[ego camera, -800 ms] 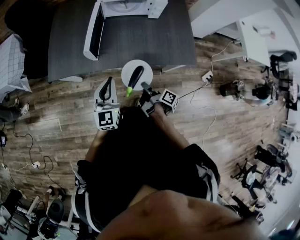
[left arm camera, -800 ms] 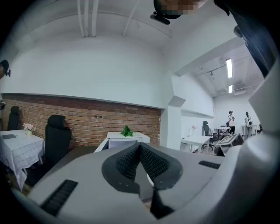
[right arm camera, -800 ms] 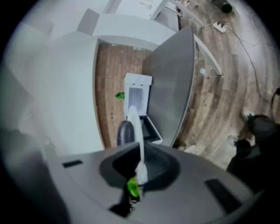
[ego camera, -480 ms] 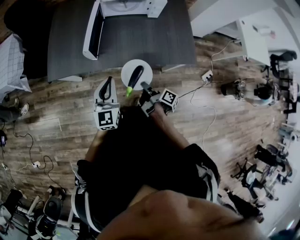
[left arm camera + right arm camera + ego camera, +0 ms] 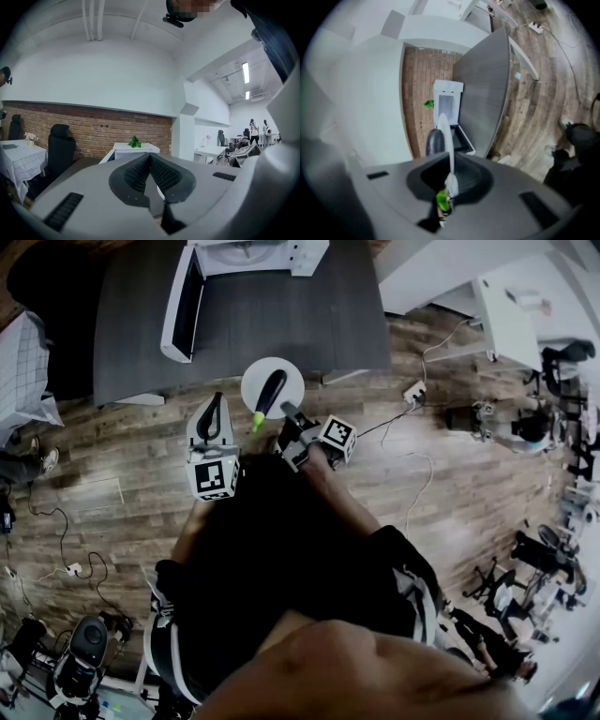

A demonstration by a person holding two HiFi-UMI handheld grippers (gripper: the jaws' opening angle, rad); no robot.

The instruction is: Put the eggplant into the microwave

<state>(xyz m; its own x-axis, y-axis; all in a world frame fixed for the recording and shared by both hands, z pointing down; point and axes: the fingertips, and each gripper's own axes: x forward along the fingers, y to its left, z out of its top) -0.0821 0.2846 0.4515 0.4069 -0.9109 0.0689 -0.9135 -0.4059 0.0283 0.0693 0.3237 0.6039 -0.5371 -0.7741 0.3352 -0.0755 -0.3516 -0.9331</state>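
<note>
Hardly anything has been moved since the earlier frames: the white plate (image 5: pixel 289 376) is kept at the near edge of the dark table (image 5: pixel 281 324). Nearest the body, the left hand-held gripper (image 5: pixel 217 399) is clenched, its 2 jaws met at the tips with nothing between them. Beside it, the right hand-held gripper (image 5: pixel 287 412) is clamped on the plate's rim. The eggplant (image 5: pixel 272 388) is carried on that plate, green stem toward the gripper. Farther off, on the table's far side, the white microwave (image 5: pixel 253 257) is seen with its door (image 5: pixel 183 301) swung open.
</note>
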